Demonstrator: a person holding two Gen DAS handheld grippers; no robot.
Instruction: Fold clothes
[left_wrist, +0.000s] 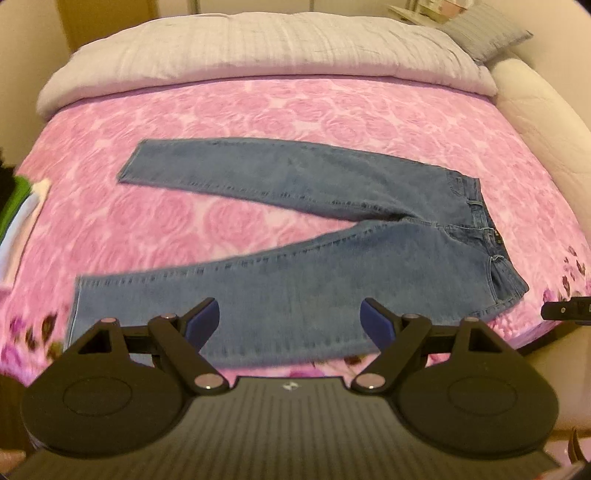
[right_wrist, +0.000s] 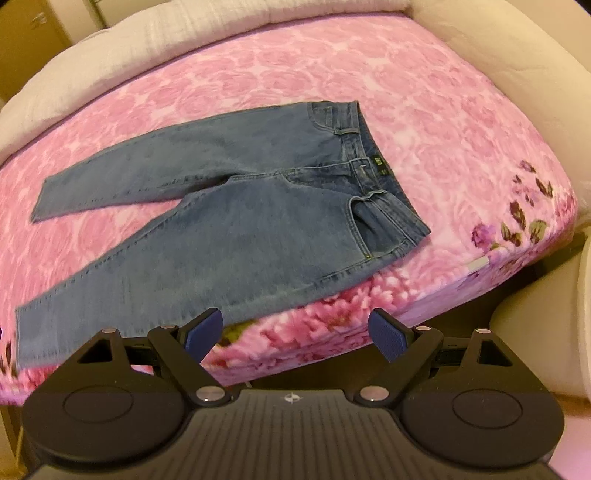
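My left gripper was spread wide with nothing between its blue pads, hanging over the near leg of the jeans without touching the cloth. My right gripper was likewise spread and empty, poised just off the near edge of the bed, beside the hip of the jeans. In the left wrist view the tip of that right gripper showed at the far right edge.

The jeans lay flat and unfolded on the pink rose-patterned blanket, front side up, with the waistband toward the right and the two legs splayed apart toward the left in a V. The near leg ran along the bed's near edge; the far leg pointed toward the middle. Beyond the jeans, a pale grey duvet was bunched along the far side of the bed, with a grey pillow at its right end.
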